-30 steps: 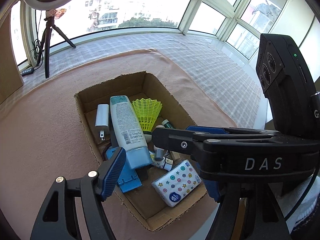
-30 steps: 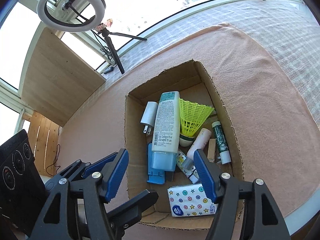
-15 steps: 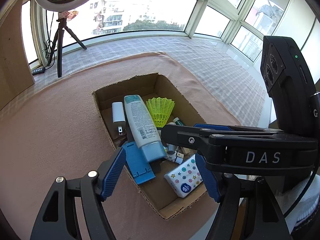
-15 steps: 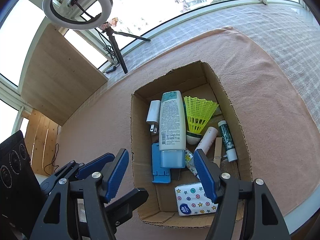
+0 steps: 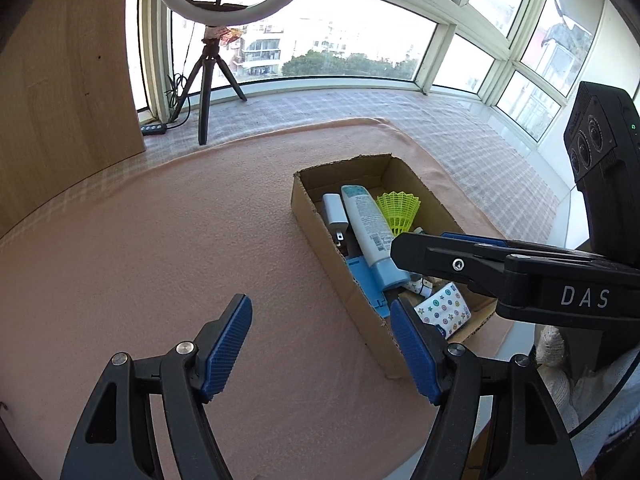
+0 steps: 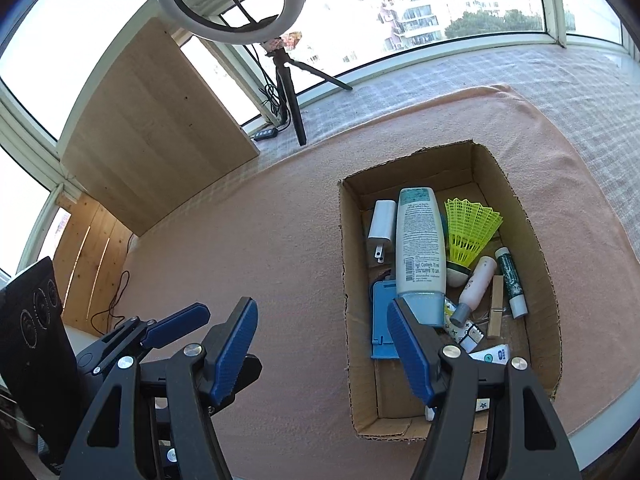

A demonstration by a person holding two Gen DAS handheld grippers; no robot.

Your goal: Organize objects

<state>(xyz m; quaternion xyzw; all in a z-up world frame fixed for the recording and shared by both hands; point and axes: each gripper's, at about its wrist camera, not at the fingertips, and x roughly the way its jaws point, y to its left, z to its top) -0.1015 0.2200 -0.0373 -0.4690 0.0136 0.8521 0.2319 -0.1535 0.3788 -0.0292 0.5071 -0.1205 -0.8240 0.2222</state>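
Holding both grippers above the pink cloth on the counter, w/ nothing gripped in either.

1. Left gripper: jaws spread wide, blue pads apart, nothing between them. Sits over bare cloth, just left of the cardboard box.
2. Right gripper: jaws also wide apart, nothing held. Its right pad overlaps the box's near-left part in the right wrist view; contact w/ contents cannot be judged.
3. Box position: on the cloth, toward the counter's right edge, open top.
4. Box contents, right wrist view:
 - white lotion bottle, lying lengthwise, cap end toward me;
 - white charger plug, just left of the bottle, near the far-left corner;
 - yellow shuttlecock, right of the bottle, skirt toward the far wall;
 - small pink-white bottle, angled, beside the shuttlecock's cork;
 - green tube, near the right wall;
 - wooden clothespin, between small bottle and tube;
 - blue plastic stand, partly under the lotion bottle;
 - tissue pack w/ stars and dots, near end of the box, mostly hidden in the right wrist view.
5. Background: ring light on tripod by the window, wooden board leaning at left.
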